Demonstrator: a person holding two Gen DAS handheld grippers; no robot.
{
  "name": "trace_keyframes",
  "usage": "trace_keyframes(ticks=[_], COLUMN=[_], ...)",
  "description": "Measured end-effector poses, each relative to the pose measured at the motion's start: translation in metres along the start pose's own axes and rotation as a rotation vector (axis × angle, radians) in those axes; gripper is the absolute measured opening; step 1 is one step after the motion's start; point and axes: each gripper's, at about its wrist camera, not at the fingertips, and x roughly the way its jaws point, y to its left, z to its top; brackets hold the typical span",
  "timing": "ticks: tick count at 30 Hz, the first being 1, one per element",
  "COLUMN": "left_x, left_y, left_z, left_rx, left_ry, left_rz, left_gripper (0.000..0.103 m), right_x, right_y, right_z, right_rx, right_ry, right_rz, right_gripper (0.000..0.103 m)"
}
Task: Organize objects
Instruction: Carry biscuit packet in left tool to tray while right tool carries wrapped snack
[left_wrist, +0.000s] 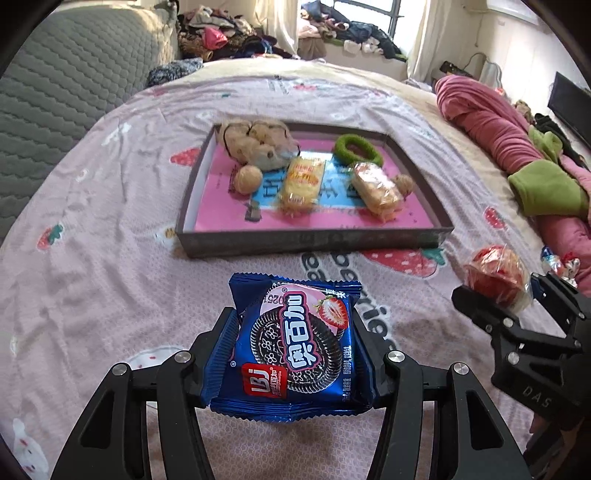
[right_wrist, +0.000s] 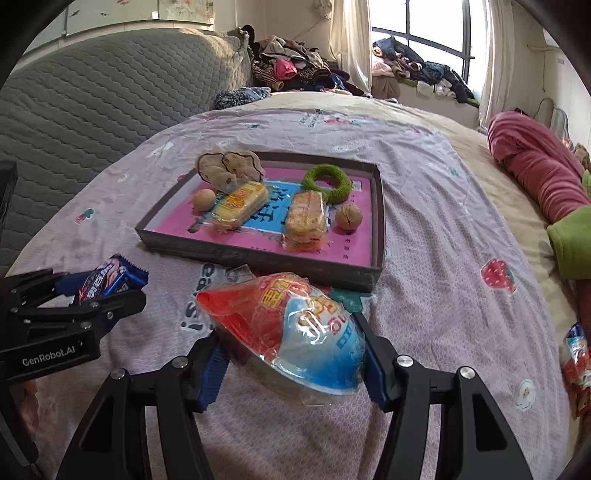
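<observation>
Left wrist: hand-held gripper (left_wrist: 295, 354) clamping cookie packet (left_wrist: 295, 350)

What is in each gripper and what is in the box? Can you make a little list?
left gripper: shut on blue cookie pack
right gripper: shut on red and blue snack pack
box: on the bed, beyond both grippers
in the box: plush toy, green hair tie, two walnuts, two wrapped cakes
bed sheet: pink, strawberry print
</observation>
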Motion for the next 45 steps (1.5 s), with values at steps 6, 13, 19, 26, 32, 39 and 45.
trace_keyframes(ticks=[6,13,19,26,32,39,45], left_x=[-0.019,-0.033,-0.043,-0.053,-0.063,-0.074,-0.076], left_y=[0.001,0.013,0.022,0.025,0.022,0.022,0.024], left_z=[0.012,0.022,0.033,0.052,0.074,0.103,0.122], left_rx=[0.005,0.001,-0.002,-0.001,0.010,0.031,0.038], left_ry=[-0.037,-0.069,-0.092,-0.123,-0.159,-0.196,-0.211], left_rz=[-0.005,-0.003,0.006,0.003,0.008,0.022,0.038], left_gripper=[0.059,0.059,0.059,0.059,0.059,0.059,0.059], right_x=[-0.017,-0.028,-0.039,-0.050,-0.059,-0.065,-0.065], right_y=[0.010,0.018,0.026,0.029,0.029,0.027,0.028], right_z=[0.012,0.026,0.040,0.060,0.079,0.100,0.117], right_rx=[-0.017,-0.019,-0.021,-0.019,-0.026,-0.030,-0.030], right_ry=[-0.026,-0.058,-0.100,-0.143,-0.176,-0.206,-0.225], right_rz=[-0.015,-0.023,-0.022,-0.023,-0.034,-0.051,-0.054], right_gripper=[0.062,0.062,0.062,0.062,0.062,0.062,0.062])
